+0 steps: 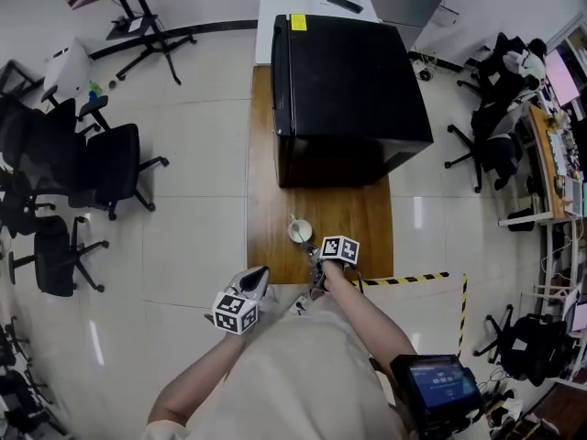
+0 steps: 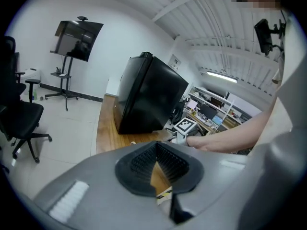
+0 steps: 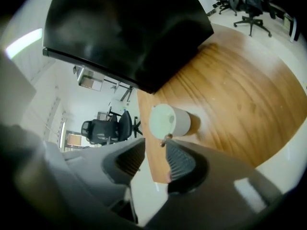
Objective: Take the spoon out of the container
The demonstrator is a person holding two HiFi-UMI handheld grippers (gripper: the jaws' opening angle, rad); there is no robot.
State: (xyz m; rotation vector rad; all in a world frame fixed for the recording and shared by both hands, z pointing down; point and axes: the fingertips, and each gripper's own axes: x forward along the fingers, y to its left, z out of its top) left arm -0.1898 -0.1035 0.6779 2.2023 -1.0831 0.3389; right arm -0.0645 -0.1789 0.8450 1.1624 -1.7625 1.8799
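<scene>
Spoon (image 3: 166,138), slim-handled, stands inside the white round container (image 3: 170,121) on the brown wooden worktop (image 3: 240,95); removal remains. Right gripper (image 3: 154,143), half-open and empty, hangs at its handle tip; left gripper (image 2: 156,150), closed on nothing, sits aside.

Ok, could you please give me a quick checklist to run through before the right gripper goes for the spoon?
1. Container stands upright on the table: ok.
2. Right gripper jaws apart with nothing between them: ok.
3. Spoon handle sticks up out of the container: ok.
4. Handle between the right gripper's pads: not ok; its tip shows just past the pads, not between them.
5. Black box stands clear behind the container: ok.
6. Left gripper is out of the way: ok; it is held at the table's near corner, apart from the container.
</scene>
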